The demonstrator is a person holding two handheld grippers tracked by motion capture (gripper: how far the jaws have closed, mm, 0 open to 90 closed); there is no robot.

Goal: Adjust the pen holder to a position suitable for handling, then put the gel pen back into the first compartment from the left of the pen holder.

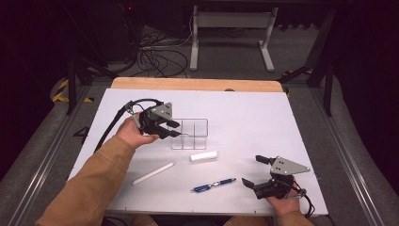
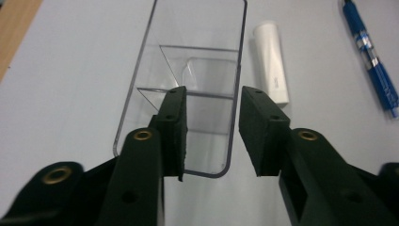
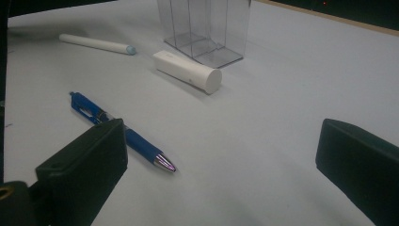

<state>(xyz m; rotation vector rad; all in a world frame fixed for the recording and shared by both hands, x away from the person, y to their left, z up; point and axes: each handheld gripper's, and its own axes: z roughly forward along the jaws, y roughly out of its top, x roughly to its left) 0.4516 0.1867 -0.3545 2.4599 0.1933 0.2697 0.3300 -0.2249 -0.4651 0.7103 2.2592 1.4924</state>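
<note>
Clear plastic organizer (image 1: pixel 189 134) sits at the open, empty left gripper (image 1: pixel 173 129); white tube (image 1: pixel 203 156), blue pen (image 1: pixel 214 184) and white marker (image 1: pixel 153 173) lie nearby; right gripper (image 1: pixel 257 172) wide open, empty.

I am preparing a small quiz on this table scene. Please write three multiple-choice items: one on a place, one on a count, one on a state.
1. Where does the white capped tube lie?
A. inside the clear organizer
B. on the table beside the clear organizer
C. in the right tongs

2. How many loose items lie on the white table beside the organizer?
A. one
B. three
C. five

3. How are the left tongs?
A. open above the organizer's edge
B. shut on the blue pen
C. shut on the white marker

Answers:
1 B, the tube rests just outside the organizer's wall.
2 B, the tube, the blue pen and the white marker.
3 A, a gap shows between the jaws.
</note>
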